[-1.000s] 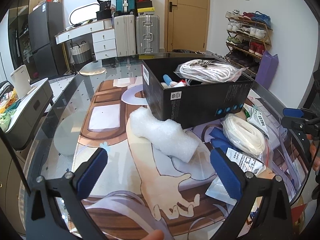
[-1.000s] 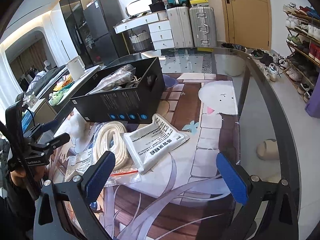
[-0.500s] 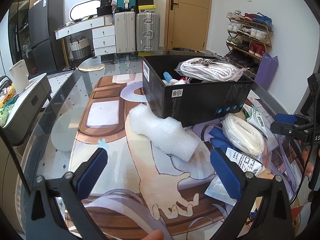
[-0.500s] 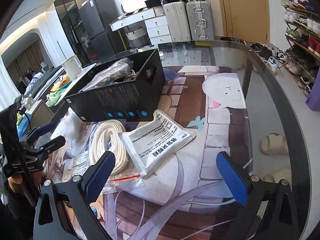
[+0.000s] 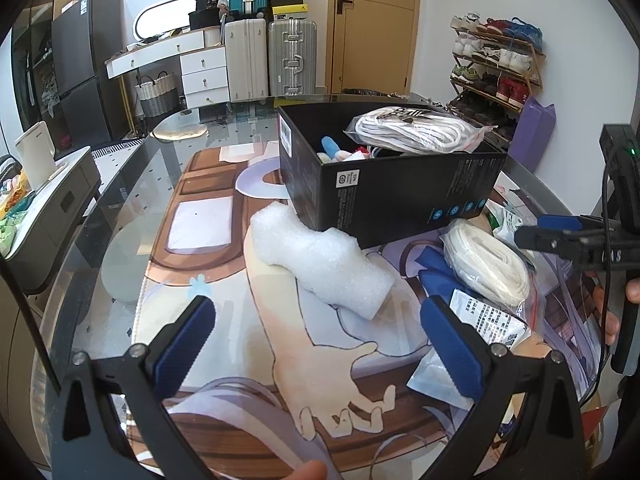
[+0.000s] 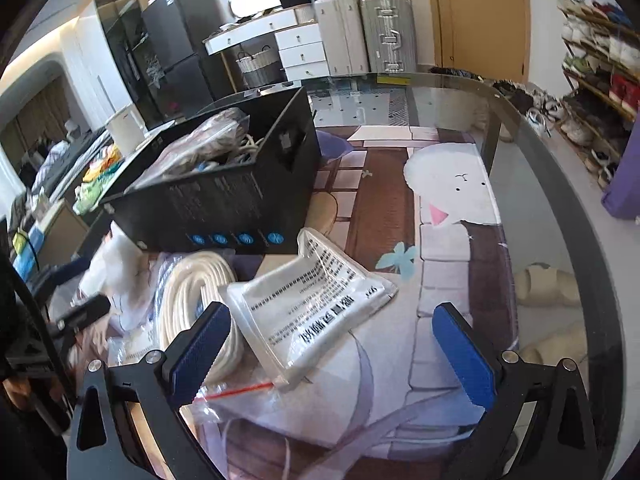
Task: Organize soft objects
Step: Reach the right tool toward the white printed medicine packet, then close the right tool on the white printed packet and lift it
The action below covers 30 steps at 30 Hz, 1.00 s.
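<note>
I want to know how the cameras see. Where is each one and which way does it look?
Left wrist: on the left hand-held gripper, facing the foam roll; its fingers show.
Right wrist: on the right hand-held gripper, facing the printed bag; its fingers show.
Both see the black box and rope coil.

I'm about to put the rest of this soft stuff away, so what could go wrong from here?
1. The black box already has a bagged rope bundle heaped above its rim; adding more may spill it.
2. The foam roll leans against the box, so lifting it could nudge the box.
3. The printed pouch overlaps the coiled rope's bag; the open right tongs might drag both.
</note>
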{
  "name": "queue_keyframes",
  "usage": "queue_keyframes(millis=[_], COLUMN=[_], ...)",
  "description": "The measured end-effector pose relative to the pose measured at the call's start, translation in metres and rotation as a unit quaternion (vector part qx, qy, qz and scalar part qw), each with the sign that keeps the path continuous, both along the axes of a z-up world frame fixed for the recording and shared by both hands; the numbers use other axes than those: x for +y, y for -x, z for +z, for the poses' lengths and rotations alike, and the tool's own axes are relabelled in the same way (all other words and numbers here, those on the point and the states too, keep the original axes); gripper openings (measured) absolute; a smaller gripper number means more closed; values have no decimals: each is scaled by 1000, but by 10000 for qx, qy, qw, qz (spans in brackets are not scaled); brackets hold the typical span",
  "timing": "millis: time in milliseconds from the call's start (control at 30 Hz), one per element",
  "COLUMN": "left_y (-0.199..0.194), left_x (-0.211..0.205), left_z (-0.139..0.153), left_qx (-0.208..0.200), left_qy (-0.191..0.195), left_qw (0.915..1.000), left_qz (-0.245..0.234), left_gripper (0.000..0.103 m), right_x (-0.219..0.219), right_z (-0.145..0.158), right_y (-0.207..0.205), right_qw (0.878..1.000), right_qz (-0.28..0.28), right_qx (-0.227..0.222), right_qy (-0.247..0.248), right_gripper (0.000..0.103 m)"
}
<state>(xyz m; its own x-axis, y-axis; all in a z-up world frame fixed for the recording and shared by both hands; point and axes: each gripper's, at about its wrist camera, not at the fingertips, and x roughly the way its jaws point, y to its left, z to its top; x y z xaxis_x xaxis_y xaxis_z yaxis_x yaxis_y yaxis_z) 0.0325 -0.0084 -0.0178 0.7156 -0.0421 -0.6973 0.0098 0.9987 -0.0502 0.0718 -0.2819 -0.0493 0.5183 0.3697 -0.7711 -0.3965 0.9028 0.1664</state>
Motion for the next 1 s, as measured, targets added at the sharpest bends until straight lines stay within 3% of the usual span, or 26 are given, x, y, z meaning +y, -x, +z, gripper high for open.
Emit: queue_keyframes(millis=[167, 533, 1000], left_y=[0, -1, 0], left_x=[-1, -2, 0], left_z=[0, -1, -2], left_qx=[5, 19, 36], left_qy=[-13, 9, 53], left_qw=[10000, 10000, 10000], left_qz=[4, -2, -8], left_gripper=[103, 103, 103], right_x=[1, 11, 5], right_z=[1, -2, -7], right_y=[-12, -17, -7], right_qw=[9986, 9971, 9967], right_qz=[-296, -622, -490], right_qx=[206, 152, 13], right_qy=[-399, 414, 649], right_gripper=[102, 102, 102])
